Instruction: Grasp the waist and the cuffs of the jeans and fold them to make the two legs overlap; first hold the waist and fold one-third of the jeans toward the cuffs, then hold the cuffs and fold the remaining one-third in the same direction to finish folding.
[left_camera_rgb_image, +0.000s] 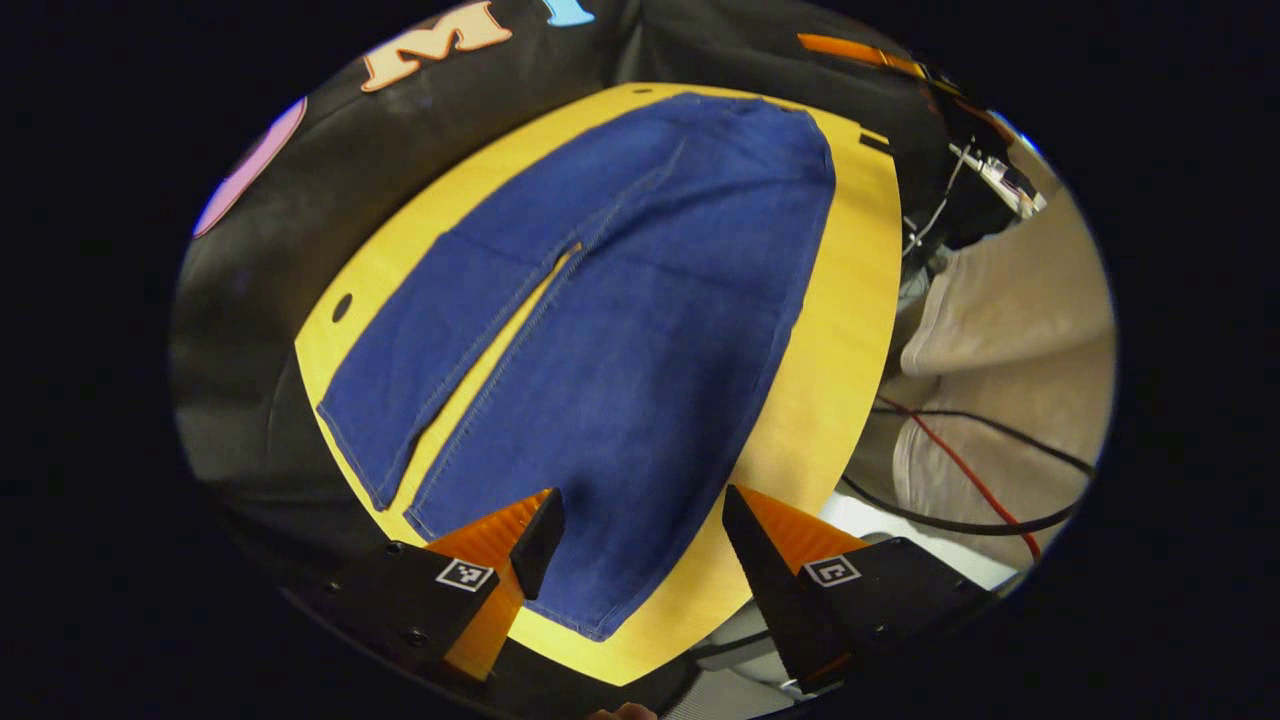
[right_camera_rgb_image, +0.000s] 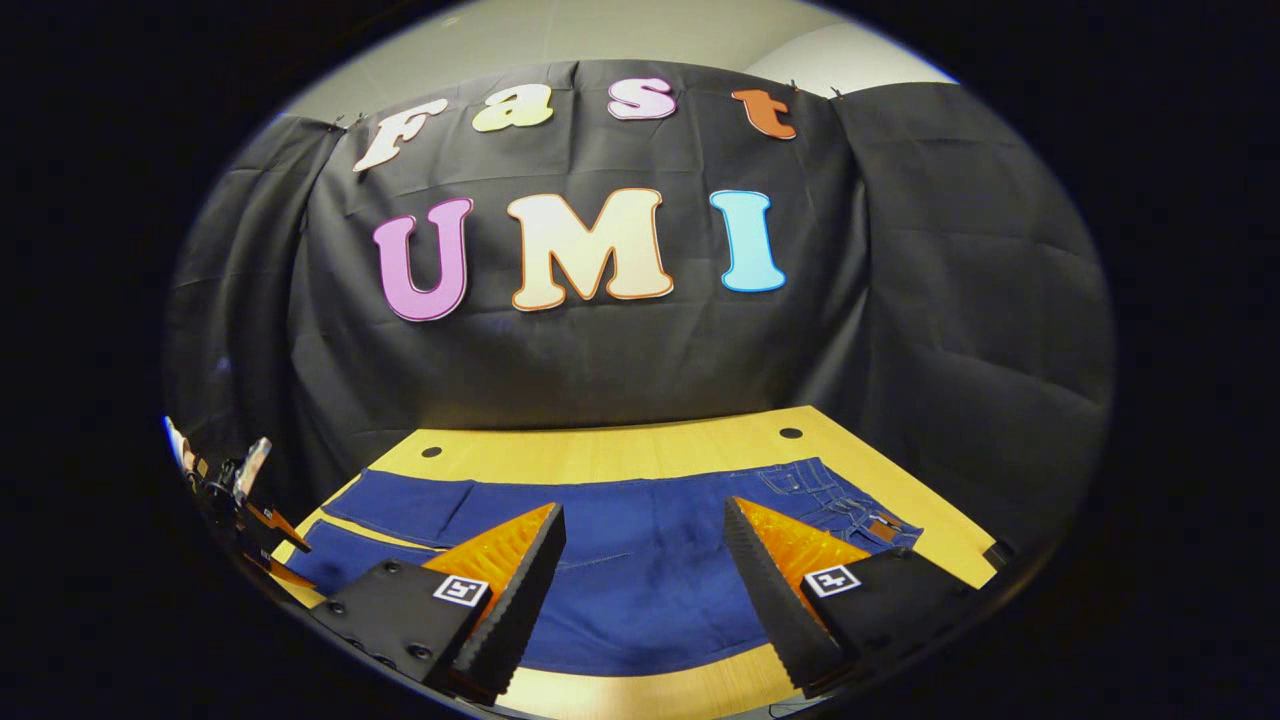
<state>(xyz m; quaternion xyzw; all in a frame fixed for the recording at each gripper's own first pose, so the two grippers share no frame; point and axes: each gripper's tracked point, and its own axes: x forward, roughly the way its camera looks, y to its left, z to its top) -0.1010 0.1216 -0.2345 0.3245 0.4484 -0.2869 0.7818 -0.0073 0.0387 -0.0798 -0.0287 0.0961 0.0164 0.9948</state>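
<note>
Blue jeans (left_camera_rgb_image: 640, 330) lie flat on the yellow table (left_camera_rgb_image: 850, 330) with the two legs spread in a narrow V. In the left gripper view the cuffs (left_camera_rgb_image: 520, 580) are nearest and the waist is at the far end. My left gripper (left_camera_rgb_image: 640, 495) is open above the cuff end of the wider-looking leg and holds nothing. In the right gripper view the jeans (right_camera_rgb_image: 640, 590) run across, with the pocketed waist (right_camera_rgb_image: 850, 500) on the right. My right gripper (right_camera_rgb_image: 643, 507) hangs open above the seat area, with nothing between its fingers. The left gripper (right_camera_rgb_image: 250, 520) shows small at the far left.
A person in beige trousers (left_camera_rgb_image: 1010, 330) stands beside the table's long edge. Black and red cables (left_camera_rgb_image: 960, 470) trail on the floor there. The table top has small round holes (right_camera_rgb_image: 790, 433) near its back edge, and the black cloth wall (right_camera_rgb_image: 620, 370) hangs just behind it.
</note>
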